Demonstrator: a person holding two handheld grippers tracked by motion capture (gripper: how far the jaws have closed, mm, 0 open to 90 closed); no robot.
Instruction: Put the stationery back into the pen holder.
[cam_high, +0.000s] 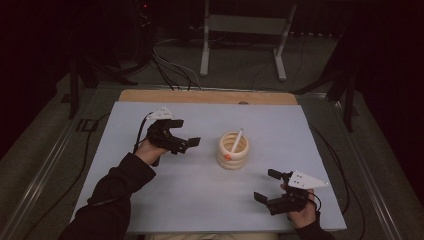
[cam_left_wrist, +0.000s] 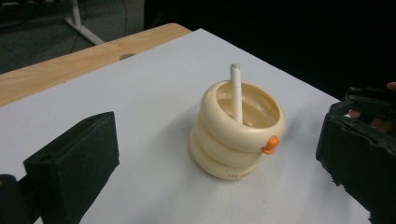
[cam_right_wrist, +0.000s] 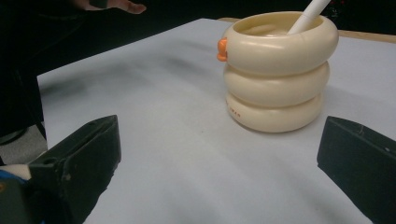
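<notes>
Pale blue-grey sheeting covers most of the tabletop, and along the far edge we see a strip of bare wood. Beyond that edge, on the floor, stands a white metal frame with dark cables trailing near it.

We hold the left gripper over the left half of the sheet, nearer the far edge than the near one; its jaws are spread wide with nothing between them, and in the left gripper view they frame the holder from either side without touching it. We hold the right gripper close to the near right corner, its jaws likewise spread apart and empty, pointing toward the middle of the tabletop.

Between the two grippers, a little right of the tabletop's centre, stands a cream holder shaped like three stacked rings, upright on the sheet and apart from both grippers. A white pen leans inside it, its top rising above the rim and tilted toward the far right. A small orange knob sticks out from the top ring on the side facing the near edge.
</notes>
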